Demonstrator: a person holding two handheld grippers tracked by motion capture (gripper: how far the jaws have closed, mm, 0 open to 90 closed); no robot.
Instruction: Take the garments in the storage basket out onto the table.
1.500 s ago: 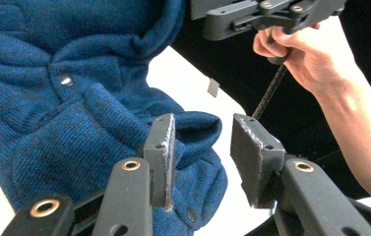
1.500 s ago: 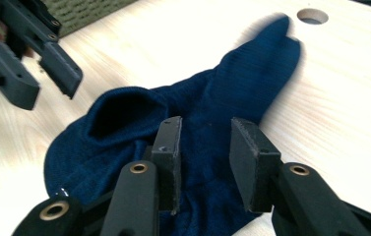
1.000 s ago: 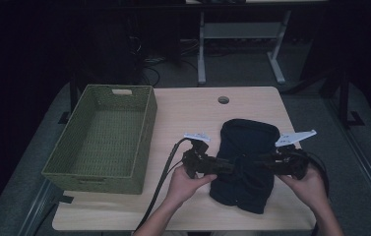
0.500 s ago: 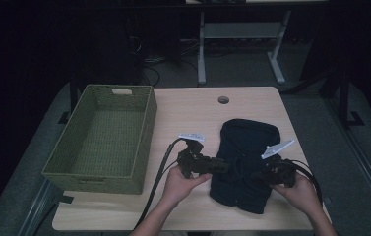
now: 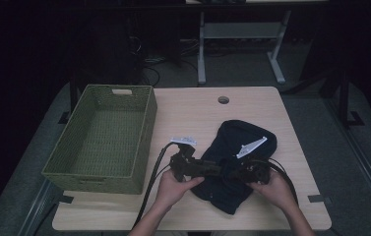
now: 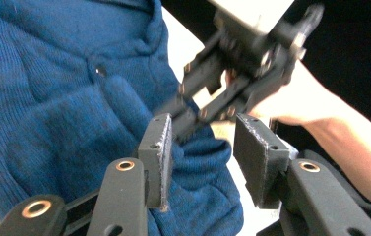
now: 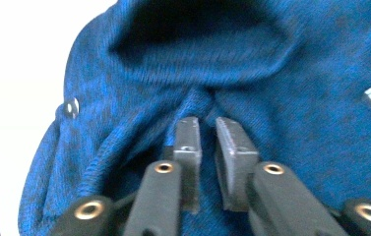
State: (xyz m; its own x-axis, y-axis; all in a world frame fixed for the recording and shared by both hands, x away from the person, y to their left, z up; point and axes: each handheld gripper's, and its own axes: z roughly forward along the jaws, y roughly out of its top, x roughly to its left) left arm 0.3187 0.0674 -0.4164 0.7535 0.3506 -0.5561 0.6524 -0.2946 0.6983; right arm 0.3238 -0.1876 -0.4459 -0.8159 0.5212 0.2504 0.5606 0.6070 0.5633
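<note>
While the worktop [image 5: 193, 110] carried the green basket [image 5: 102, 140] at its left, the blue knitted garment [image 5: 232, 162] lay bunched at the near right. My right gripper [image 7: 206, 129] had just been closing, jaws nearly together pinching a fold; my left gripper [image 6: 200, 147] stood apart over the cloth's edge. Next, I judged, the left must clamp before lifting.

No readable text, label, brand, number or sign anywhere: none on the blue knit garment [image 7: 252, 64], on the woven green basket [image 5: 102, 142], on the wooden table [image 5: 193, 113] or on the black gripper parts.
</note>
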